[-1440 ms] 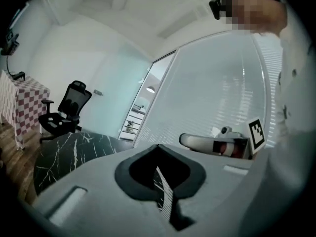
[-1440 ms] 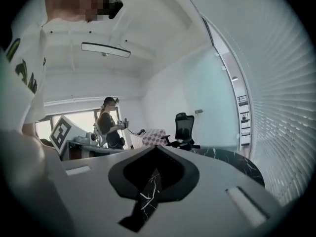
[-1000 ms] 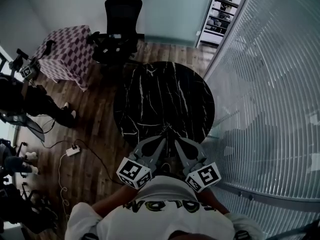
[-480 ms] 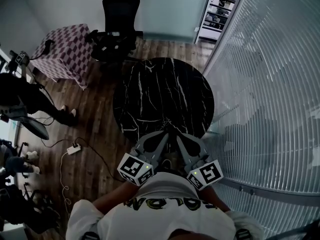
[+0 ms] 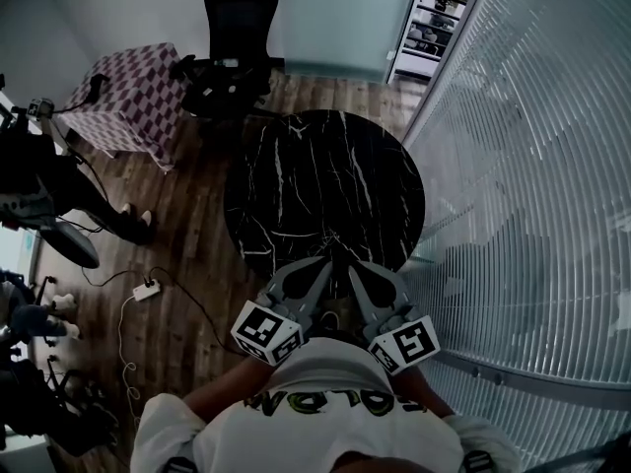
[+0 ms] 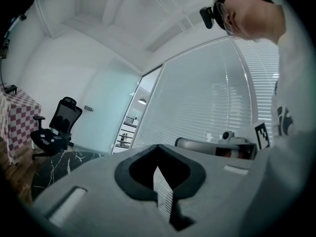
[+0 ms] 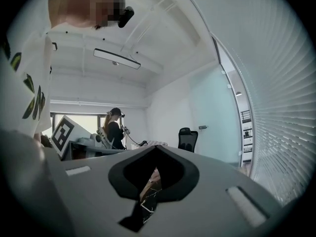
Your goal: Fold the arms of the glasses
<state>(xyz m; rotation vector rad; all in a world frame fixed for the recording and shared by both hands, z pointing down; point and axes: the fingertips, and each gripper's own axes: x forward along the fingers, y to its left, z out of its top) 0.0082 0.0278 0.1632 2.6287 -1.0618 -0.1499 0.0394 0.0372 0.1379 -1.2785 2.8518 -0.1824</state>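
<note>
Head view looks steeply down on a round black marble worktop (image 5: 325,180) with white veins, standing on a wooden floor (image 5: 197,294). We hold the left gripper (image 5: 325,264) and the right gripper (image 5: 351,267) side by side at the near edge of the worktop. Their tips angle in towards each other and are just beside one another, and their marker cubes are close to our white shirt (image 5: 315,412).

In the left gripper view, the left gripper (image 6: 158,154) has its jaws drawn together, with nothing between them. The right gripper view shows the same for the right gripper (image 7: 157,154): its jaws are pressed together and grip nothing. Only a sliver of veined marble shows through the cut-out behind them.

We cannot make out the glasses on the worktop in any view.

Beyond the far edge of the worktop stands a black office chair (image 5: 235,52). A table with a checked cloth (image 5: 133,101) stands off the far left edge. A wall of slatted blinds (image 5: 532,166) runs along the right edge. In the right gripper view, another person (image 7: 115,127) stands well apart from us in the background.
</note>
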